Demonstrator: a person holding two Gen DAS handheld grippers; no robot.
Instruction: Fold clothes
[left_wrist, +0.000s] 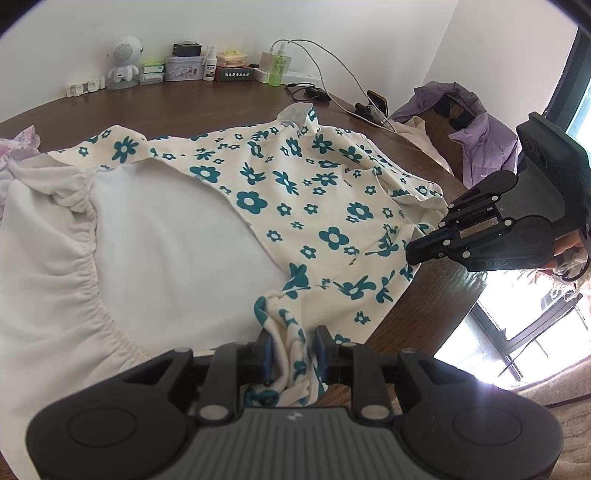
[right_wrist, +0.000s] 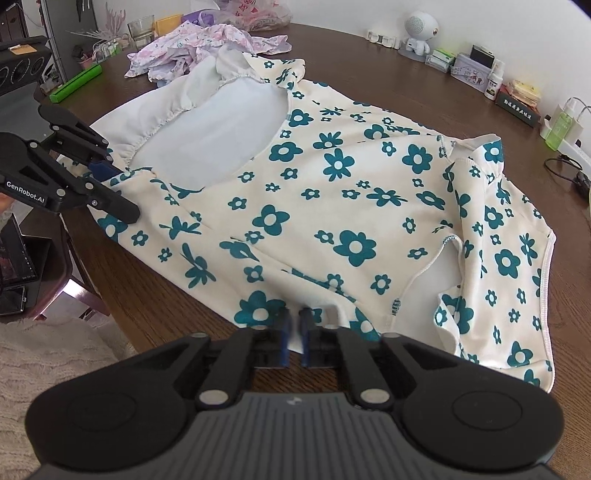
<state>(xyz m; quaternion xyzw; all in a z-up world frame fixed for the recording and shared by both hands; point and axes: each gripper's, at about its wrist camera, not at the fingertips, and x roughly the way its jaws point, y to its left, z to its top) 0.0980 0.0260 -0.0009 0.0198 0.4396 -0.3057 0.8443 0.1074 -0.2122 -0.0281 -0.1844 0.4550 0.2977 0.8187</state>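
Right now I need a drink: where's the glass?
In the right wrist view, the glass stands at the table's far left edge, behind the crumpled pink garment.

Bare worktop (right_wrist: 354, 48) is lying open beyond the spread garment (right_wrist: 332, 206); boxes and bottles (left_wrist: 207, 68) are lining the wall, cables (left_wrist: 325, 92) trailing nearby.

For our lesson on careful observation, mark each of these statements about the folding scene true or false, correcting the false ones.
1. The floral garment lies on a wooden table. True.
2. The right gripper is open and clear of the cloth. False: its jaws are shut on the garment's edge.
3. The garment's flowers are red. False: they are teal.
4. A small white robot figure stands by the wall. True.
5. Cloth sits between the left gripper's jaws. True.
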